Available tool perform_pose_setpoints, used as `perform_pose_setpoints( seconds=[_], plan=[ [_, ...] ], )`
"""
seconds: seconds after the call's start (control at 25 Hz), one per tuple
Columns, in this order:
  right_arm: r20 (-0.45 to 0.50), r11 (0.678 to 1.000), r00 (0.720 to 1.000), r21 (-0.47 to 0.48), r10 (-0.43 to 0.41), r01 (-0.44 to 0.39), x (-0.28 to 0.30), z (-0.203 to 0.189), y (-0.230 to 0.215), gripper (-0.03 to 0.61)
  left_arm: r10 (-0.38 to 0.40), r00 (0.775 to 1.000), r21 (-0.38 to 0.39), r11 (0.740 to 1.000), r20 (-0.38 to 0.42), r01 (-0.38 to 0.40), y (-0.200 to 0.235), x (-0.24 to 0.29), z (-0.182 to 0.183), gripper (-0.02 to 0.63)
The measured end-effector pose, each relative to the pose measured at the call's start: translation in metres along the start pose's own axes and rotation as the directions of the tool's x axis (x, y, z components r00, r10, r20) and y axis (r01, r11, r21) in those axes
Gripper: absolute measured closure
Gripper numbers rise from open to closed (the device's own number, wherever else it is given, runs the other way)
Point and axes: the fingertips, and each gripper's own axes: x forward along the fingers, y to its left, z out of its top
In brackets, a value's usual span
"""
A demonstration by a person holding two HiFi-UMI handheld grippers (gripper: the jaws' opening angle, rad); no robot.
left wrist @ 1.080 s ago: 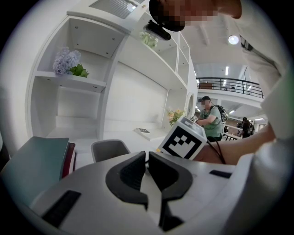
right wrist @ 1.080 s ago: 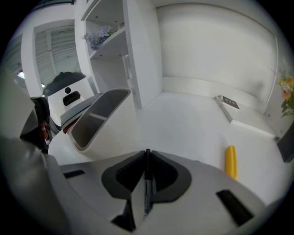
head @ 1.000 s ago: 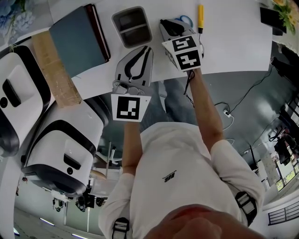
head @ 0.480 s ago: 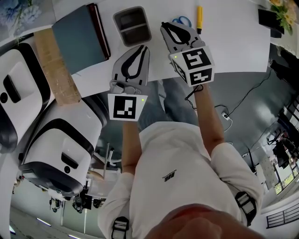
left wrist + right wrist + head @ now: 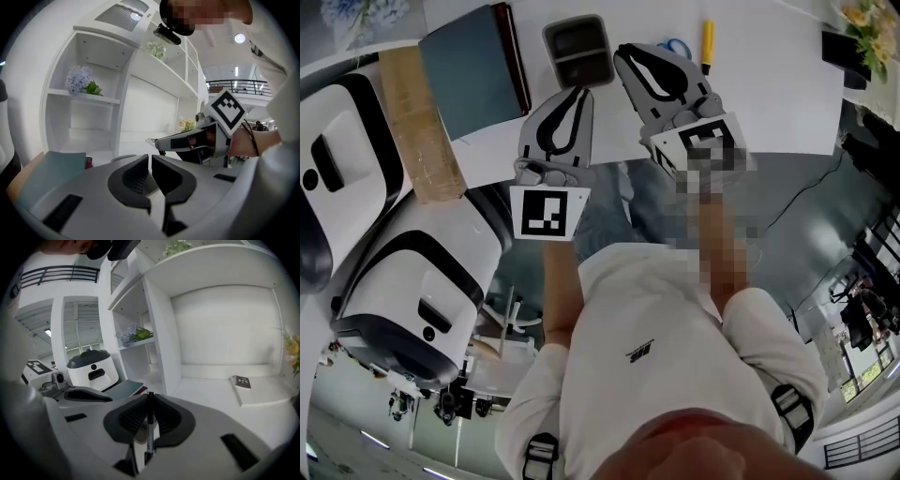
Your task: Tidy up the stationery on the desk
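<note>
We identify matt grey moulded plastic on the left gripper (image 5: 574, 94) and the right gripper (image 5: 623, 52). The pads (image 5: 127, 418) are black, ribbed and look rubbery. The pen (image 5: 150, 427) shows a glossy black barrel.

In the head view:
- The desk (image 5: 769, 84) is smooth matt white.
- At 12 o'clock, the tray (image 5: 549, 47) is smooth grey plastic.
- At 11 o'clock, the notebook (image 5: 473, 80) has a matt teal cover.
- At 10 o'clock, the plank (image 5: 417, 122) is rough bare wood.
- At 8 o'clock, the machine (image 5: 422, 272) has a glossy white plastic shell.
</note>
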Motion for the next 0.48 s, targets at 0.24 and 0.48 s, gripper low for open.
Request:
perform_pose_setpoints(
  seconds=[0.24, 0.48],
  plan=[
    [0.075, 0.999, 0.996, -0.007, 0.045, -0.045, -0.004, 0.03, 0.018, 0.548, 0.033, 0.999, 0.0, 0.999, 0.016, -0.033, 0.013, -0.009, 0.01, 0.614],
    [0.141, 0.993, 0.984, -0.053, 0.107, -0.101, 0.009, 0.049, 0.042, 0.548, 0.059, 0.998, -0.009, 0.998, 0.025, -0.059, 0.026, -0.016, 0.014, 0.614]
  ],
)
